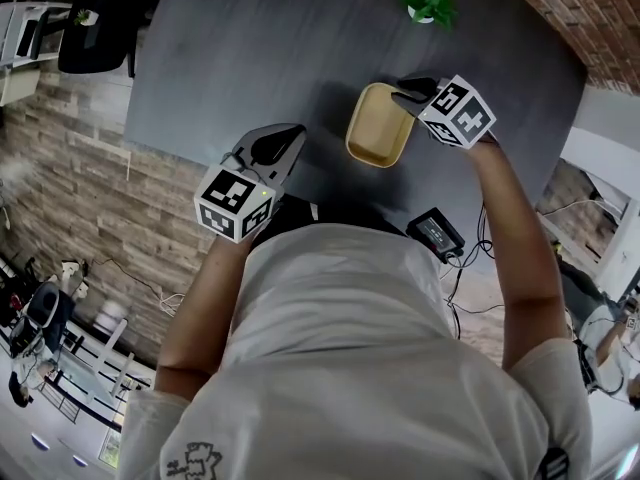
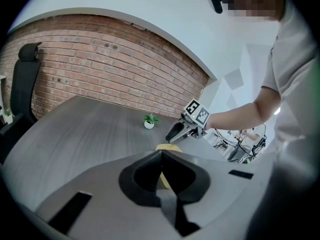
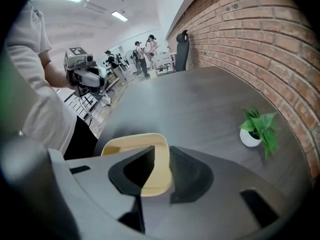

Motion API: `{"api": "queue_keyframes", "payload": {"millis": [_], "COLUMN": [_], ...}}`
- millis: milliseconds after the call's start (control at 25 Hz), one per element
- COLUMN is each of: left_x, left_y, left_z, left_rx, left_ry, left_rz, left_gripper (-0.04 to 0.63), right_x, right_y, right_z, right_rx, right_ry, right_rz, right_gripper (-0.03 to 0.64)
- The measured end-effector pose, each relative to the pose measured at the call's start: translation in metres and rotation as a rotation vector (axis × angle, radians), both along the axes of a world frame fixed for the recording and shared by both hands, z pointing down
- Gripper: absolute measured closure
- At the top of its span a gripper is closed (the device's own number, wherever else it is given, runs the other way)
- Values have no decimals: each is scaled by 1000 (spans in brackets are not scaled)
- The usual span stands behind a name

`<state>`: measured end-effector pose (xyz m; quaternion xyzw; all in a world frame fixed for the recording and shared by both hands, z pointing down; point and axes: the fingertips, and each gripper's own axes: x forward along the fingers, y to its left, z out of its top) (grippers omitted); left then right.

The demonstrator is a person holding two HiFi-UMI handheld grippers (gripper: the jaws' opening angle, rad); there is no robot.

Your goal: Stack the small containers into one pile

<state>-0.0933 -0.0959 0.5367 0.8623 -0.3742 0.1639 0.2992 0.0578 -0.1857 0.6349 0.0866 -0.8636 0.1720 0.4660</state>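
A single pale yellow container [image 1: 378, 128] sits open side up on the dark grey table [image 1: 240, 58], near the edge closest to the person and a little to their right; from these angles I cannot tell whether another one is nested inside it. The right hand-held gripper [image 1: 408, 93] is tilted steeply down at the container's right side. In the right gripper view, its jaws stand apart astride the container's [image 3: 132, 144] side wall, one jaw inside the bowl and the other outside. A gap shows beside the wall, so the right hand-held gripper [image 3: 160, 156] straddles the rim without clamping it. The left hand-held gripper [image 1: 283, 138] hovers over bare table to the left of the container, apart from it, and points forward and slightly down. In its own view its jaws [image 2: 161, 154] meet at the tips with nothing between them. A sliver of the yellow container [image 2: 169, 147] shows just past the tips, and the right hand-held gripper [image 2: 172, 135] with its marker cube is above that. A small green plant in a white pot [image 1: 430, 8] stands on the far side of the table, well apart from the container and close to the brick wall [image 3: 260, 49]. A black office chair [image 2: 22, 84] stands at the table's far left corner. A black box with cables [image 1: 437, 233] lies at the near edge by the person's right arm.
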Motion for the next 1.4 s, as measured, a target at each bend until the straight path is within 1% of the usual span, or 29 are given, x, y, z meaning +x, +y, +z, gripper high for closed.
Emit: {"api": "queue_keyframes", "payload": {"millis": [120, 280, 440, 560, 880, 1200, 1400], "left_x": [-3, -13, -18, -22, -41, -59, -70], "left_y": [2, 5, 12, 19, 35, 58, 73], "left_z": [-8, -24, -31, -38, -59, -73, -83], "left_rx": [23, 62, 89, 111, 173, 230, 260], "left_ry": [2, 0, -2, 0, 9, 19, 16], "left_rz": [19, 48, 81, 108, 159, 213, 253], "left_gripper": [584, 586, 586, 584, 586, 584, 584], "right_x": [-1, -11, -15, -16, -32, -56, -66], "right_y": [9, 21, 33, 46, 84, 120, 148], "right_z": [-12, -38, -56, -67, -98, -126, -137], "right_rx": [32, 80, 128, 155, 231, 306, 333], "right_ry": [-3, -34, -76, -85, -117, -179, -222], "right_rz": [25, 68, 154, 217, 320, 427, 511], "right_gripper": [520, 523, 537, 549, 572, 589, 603]}}
